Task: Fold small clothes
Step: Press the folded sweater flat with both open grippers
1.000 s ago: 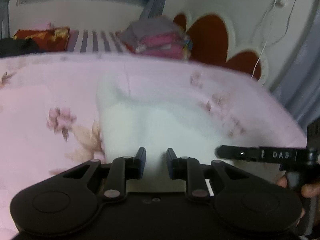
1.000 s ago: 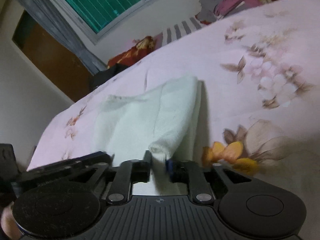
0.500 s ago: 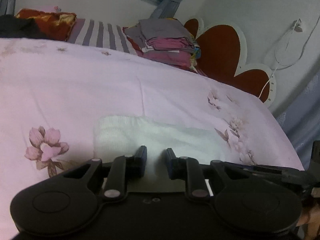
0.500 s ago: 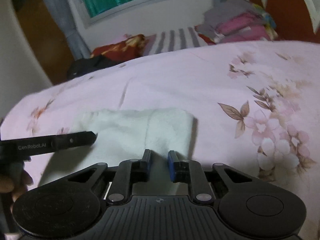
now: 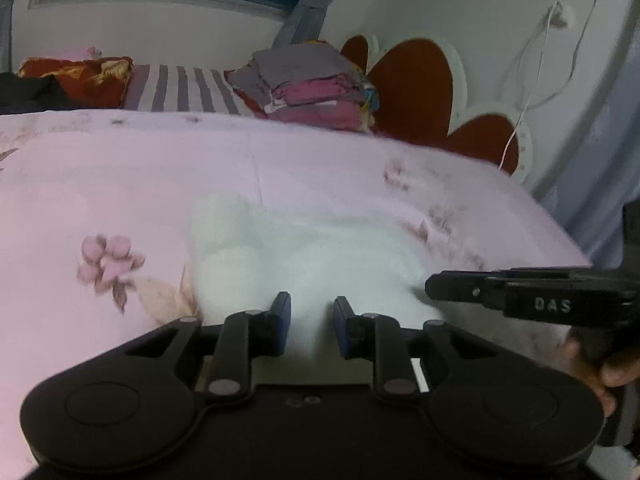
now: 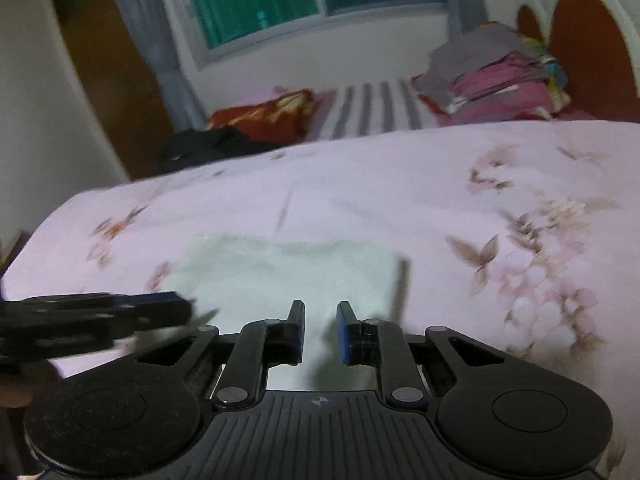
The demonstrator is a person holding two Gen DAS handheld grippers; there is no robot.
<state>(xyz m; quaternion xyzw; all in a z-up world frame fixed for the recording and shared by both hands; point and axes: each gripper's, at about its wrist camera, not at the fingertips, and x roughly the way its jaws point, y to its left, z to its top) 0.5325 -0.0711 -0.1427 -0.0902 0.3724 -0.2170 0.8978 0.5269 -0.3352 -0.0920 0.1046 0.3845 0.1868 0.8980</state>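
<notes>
A pink floral bedsheet covered the bed, and on it lay a small white cloth, folded into a rough rectangle and blurred in both views. In the left wrist view the left gripper sat at the cloth's near edge with its blue-padded jaws a little apart; white fabric showed in the gap, but whether the pads pinched it I could not tell. To its right the right gripper reached in from the side, its tip at the cloth's right edge, with a hand beneath it. In the right wrist view that gripper's jaws likewise stood slightly apart over the cloth's near edge, the grip unclear. At the far end lay a striped pillow, then a stack of folded clothes beside the red headboard.
</notes>
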